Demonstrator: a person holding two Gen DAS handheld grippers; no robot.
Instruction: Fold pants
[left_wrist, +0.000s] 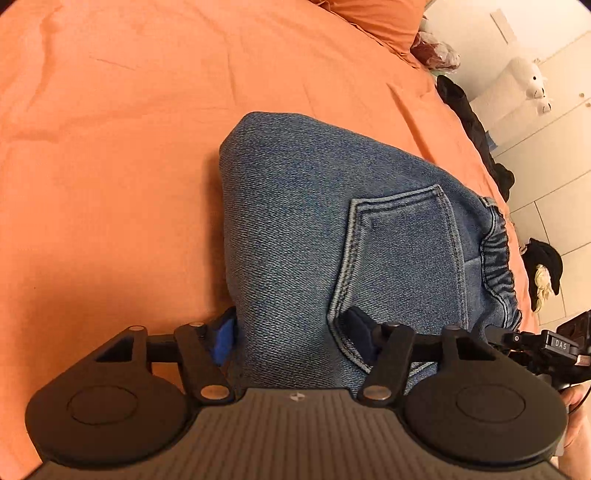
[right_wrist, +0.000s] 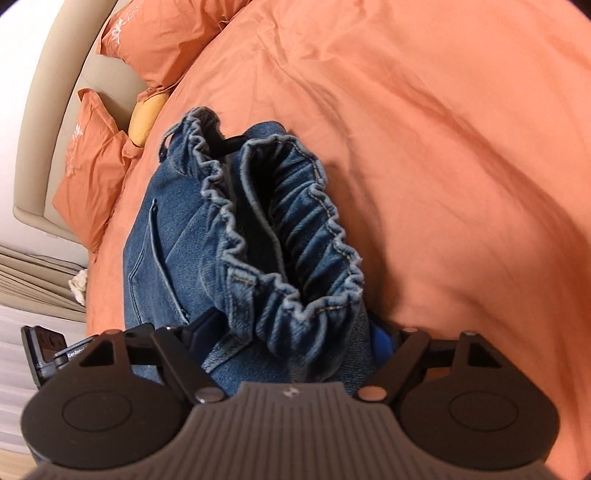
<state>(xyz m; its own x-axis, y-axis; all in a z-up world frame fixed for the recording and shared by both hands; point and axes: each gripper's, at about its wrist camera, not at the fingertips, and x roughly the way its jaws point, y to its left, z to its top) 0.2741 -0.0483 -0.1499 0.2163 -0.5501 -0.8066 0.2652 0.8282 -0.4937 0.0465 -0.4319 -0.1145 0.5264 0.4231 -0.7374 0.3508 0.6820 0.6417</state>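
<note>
In the left wrist view, the left gripper (left_wrist: 295, 334) is seen angled down over the folded pants (left_wrist: 332, 236), which lie on the orange bed cover (left_wrist: 110, 166). Its jaws stand wide, one blue pad at the bundle's left edge and the other on the denim near the back pocket (left_wrist: 402, 258). The thick bundle is spanned by them, but a firm squeeze cannot be confirmed, as the tips are partly hidden by cloth. The bundle is probably straddled this way so that the whole stack of layers can be taken or steadied at once. The denim is shown as mid-blue and coarse-woven, rounded at the far fold, with pale stitching around the pocket and a gathered elastic waistband (left_wrist: 498, 258) at the right. Part of the other tool is visible at the right edge, close by.

In the right wrist view, the right gripper (right_wrist: 291, 343) is placed at the waistband end of the pants (right_wrist: 177, 258). Its jaws are likewise wide apart, with the gathered waistband (right_wrist: 295, 229) and the layers beneath lying between them; whether the pads press on the cloth cannot be told. The two ends seem to be taken together so that the fold stays square. The waistband gapes open, ruffled and dark inside. Orange pillows (right_wrist: 96, 177) rest by the headboard (right_wrist: 48, 110) beyond.
</note>
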